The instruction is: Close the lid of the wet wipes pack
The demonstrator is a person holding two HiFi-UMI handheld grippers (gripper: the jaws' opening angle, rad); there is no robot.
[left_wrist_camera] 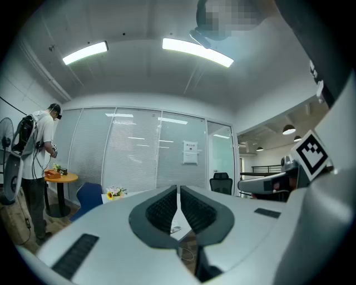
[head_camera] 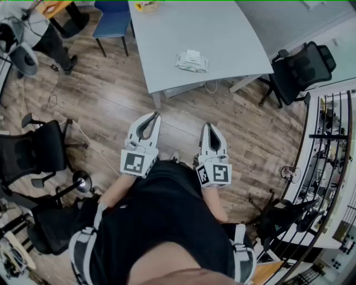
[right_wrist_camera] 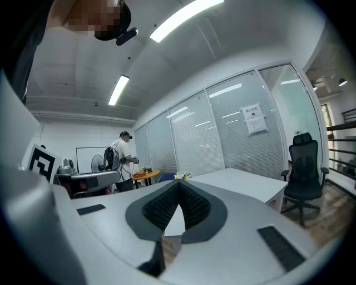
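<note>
The wet wipes pack (head_camera: 192, 60) lies on the pale grey table (head_camera: 222, 33), near its front edge, with a white flap on its top; whether that lid stands open is too small to tell. Both grippers are held level over the wooden floor, well short of the table. My left gripper (head_camera: 156, 116) is shut with nothing in it, and its dark ribbed pads (left_wrist_camera: 161, 209) meet at the tip. My right gripper (head_camera: 207, 126) is shut and empty too, its pads (right_wrist_camera: 194, 206) touching. The table (right_wrist_camera: 245, 181) stretches ahead in the right gripper view.
A black office chair (head_camera: 300, 69) stands right of the table, a blue chair (head_camera: 114, 19) behind it, another black chair (head_camera: 33, 150) at my left. A person (head_camera: 33, 33) stands far left by a round orange table (left_wrist_camera: 61, 177). Yellow flowers (head_camera: 146, 5) sit at the table's far end.
</note>
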